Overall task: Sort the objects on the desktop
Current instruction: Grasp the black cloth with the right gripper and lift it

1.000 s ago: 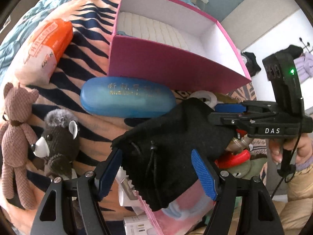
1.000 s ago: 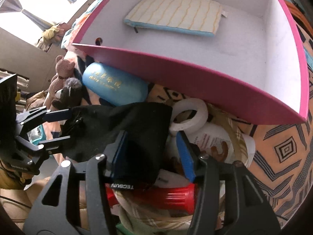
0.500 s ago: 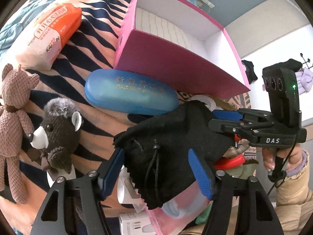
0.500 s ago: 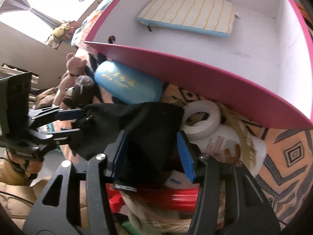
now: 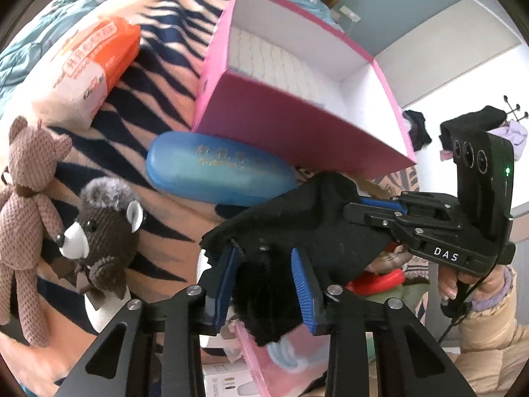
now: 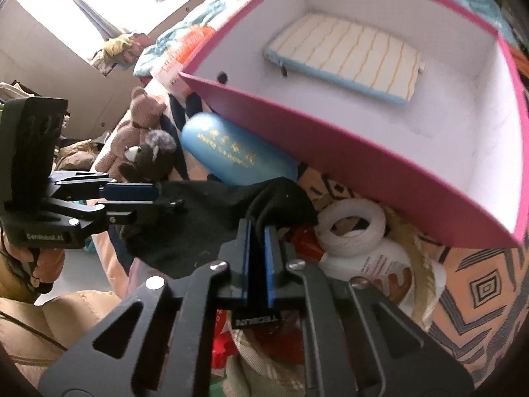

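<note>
My left hand-held gripper (image 5: 264,284) and right hand-held gripper (image 6: 256,258) both pinch the black pouch (image 6: 205,228), stretched between them below the pink box (image 6: 380,165)

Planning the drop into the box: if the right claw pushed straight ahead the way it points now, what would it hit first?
Probably the pink box: its near wall lies straight ahead of the right claw, past the black pouch it grips. Depth is unclear; the white tape roll sits just right of that line.

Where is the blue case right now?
The blue case lies on the striped blanket against the pink box's front wall, right of the dark bear and just beyond the black pouch in the left wrist view.
</note>
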`<state>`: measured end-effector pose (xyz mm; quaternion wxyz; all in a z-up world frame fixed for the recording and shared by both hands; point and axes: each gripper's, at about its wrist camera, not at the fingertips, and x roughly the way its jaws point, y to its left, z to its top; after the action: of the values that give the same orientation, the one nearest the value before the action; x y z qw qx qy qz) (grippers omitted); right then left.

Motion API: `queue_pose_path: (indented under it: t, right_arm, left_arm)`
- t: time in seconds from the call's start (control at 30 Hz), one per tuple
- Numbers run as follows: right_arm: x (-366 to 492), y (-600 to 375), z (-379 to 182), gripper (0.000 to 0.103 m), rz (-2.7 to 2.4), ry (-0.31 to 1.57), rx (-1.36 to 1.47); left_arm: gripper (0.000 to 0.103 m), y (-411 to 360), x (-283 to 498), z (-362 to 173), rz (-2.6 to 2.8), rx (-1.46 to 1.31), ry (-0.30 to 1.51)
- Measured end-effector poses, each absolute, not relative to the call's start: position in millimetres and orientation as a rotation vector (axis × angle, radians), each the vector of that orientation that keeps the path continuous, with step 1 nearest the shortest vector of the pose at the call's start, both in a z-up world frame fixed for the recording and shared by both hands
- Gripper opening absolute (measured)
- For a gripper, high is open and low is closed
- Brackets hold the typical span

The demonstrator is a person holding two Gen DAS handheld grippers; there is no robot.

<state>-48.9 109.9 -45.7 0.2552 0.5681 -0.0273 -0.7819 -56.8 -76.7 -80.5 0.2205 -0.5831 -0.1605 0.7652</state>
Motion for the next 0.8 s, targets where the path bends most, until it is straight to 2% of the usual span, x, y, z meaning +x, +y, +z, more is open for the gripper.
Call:
queue_pose_path:
  t: [0.07, 0.1, 0.13, 0.17, 0.3, 0.5, 0.63, 0.8]
  right_arm:
    - [-44, 114, -34, 0.008, -2.161, -0.086, 1.488]
    - [-43, 115, -29, 0.008, -2.173, -0.095, 1.468]
    - [-42, 117, -25, 0.008, -2.185, -0.103, 1.453]
    - [-40, 119, -20, 0.008, -2.203, -0.108, 1.434]
    - [-35, 126, -10, 0.008, -2.243, -0.131, 1.394]
    - [-30, 140, -12, 0.008, -2.271, -0.177, 1.398]
    - [-25, 152, -15, 0.008, -2.283, -0.228, 1.409]
    - [-22, 163, -21, 0.008, -2.289, -0.278, 1.430]
  left_arm:
    - [0.037, -75, -59, -75, 2.128, -1.592, -0.440]
    - [0.044, -74, -60, -73, 2.125, -1.587, -0.436]
    - [0.060, -73, -61, -72, 2.120, -1.592, -0.438]
    - [0.066, -73, -62, -72, 2.120, -1.596, -0.448]
    - [0.071, -66, -67, -76, 2.083, -1.612, -0.437]
    - [0.071, -42, -74, -85, 2.002, -1.637, -0.416]
    - [0.078, -26, -82, -94, 1.959, -1.670, -0.365]
    - [0.080, -12, -95, -106, 1.892, -1.702, -0.350]
